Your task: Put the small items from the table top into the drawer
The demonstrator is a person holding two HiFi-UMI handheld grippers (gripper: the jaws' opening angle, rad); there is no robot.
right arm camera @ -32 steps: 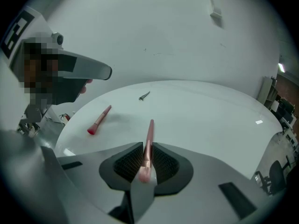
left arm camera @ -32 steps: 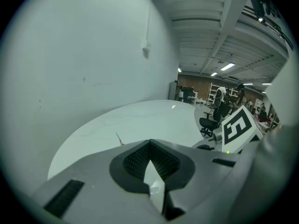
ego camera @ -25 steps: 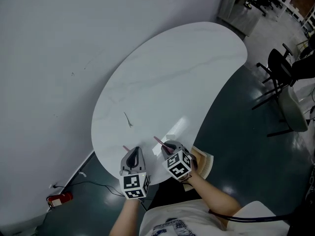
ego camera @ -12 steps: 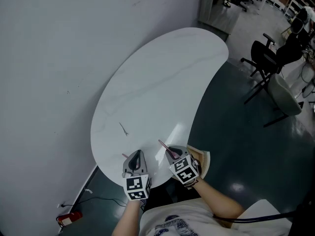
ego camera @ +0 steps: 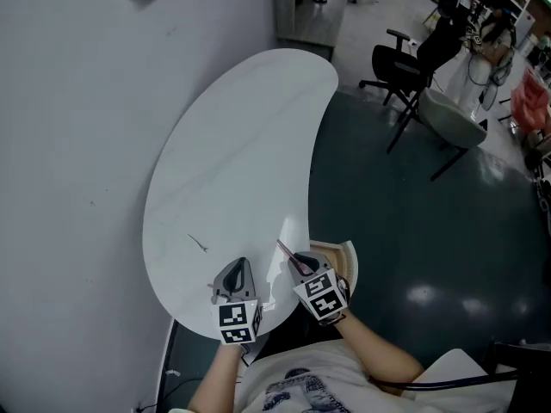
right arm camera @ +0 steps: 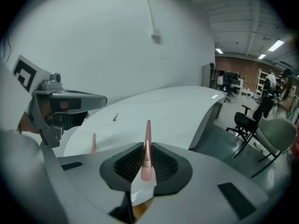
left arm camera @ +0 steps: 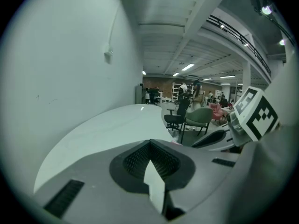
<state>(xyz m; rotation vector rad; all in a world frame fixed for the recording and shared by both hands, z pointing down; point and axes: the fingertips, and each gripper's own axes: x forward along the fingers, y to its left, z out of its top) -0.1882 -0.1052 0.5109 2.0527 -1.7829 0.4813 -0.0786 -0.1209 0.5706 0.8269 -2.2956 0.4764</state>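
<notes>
My right gripper (ego camera: 299,262) is shut on a thin pink stick (ego camera: 284,251) (right arm camera: 147,143) that pokes out past its tips, above the near edge of the white table (ego camera: 232,144). Just right of it an open wooden drawer (ego camera: 349,258) juts from under the table. My left gripper (ego camera: 234,271) (left arm camera: 152,146) hovers beside it with the jaws close together and a pink speck at their tip; a grip cannot be made out. A second pink stick (right arm camera: 93,143) shows by the left gripper (right arm camera: 86,107). A small dark item (ego camera: 199,244) lies on the table farther left.
A grey wall (ego camera: 77,101) runs along the table's left side. Black office chairs (ego camera: 405,58) and a pale green chair (ego camera: 456,114) stand on the dark floor to the right. The person's arm (ego camera: 379,360) reaches in from below.
The head view has swung, so the table sits further left and more floor and chairs show. Both grippers have rolled slightly at the near edge; the right still holds the pink stick.
</notes>
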